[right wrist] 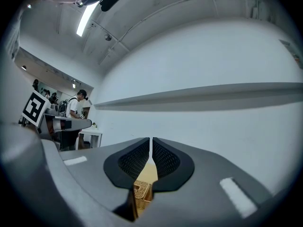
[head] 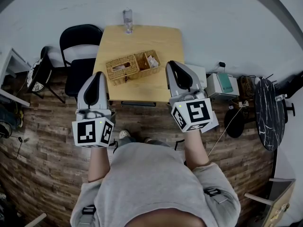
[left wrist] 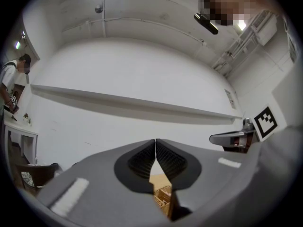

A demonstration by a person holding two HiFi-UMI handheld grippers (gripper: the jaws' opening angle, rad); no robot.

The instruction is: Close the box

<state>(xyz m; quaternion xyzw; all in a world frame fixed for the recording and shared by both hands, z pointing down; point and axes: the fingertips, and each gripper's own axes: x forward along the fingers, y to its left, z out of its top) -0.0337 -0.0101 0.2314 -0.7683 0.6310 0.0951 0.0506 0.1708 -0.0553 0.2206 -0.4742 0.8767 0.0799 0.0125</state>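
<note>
At the left of the head view, our left gripper hovers clenched and empty beside the light wooden table. The woven wicker box sits open on the table in the upper middle. Right of it, our right gripper is likewise clenched, holding nothing.

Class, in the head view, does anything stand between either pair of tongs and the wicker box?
Nothing visible does. The left tongs and right tongs, both shut and empty, flank the open wicker box, with only bare table between. The bottle stands beyond it, at the far edge.
</note>
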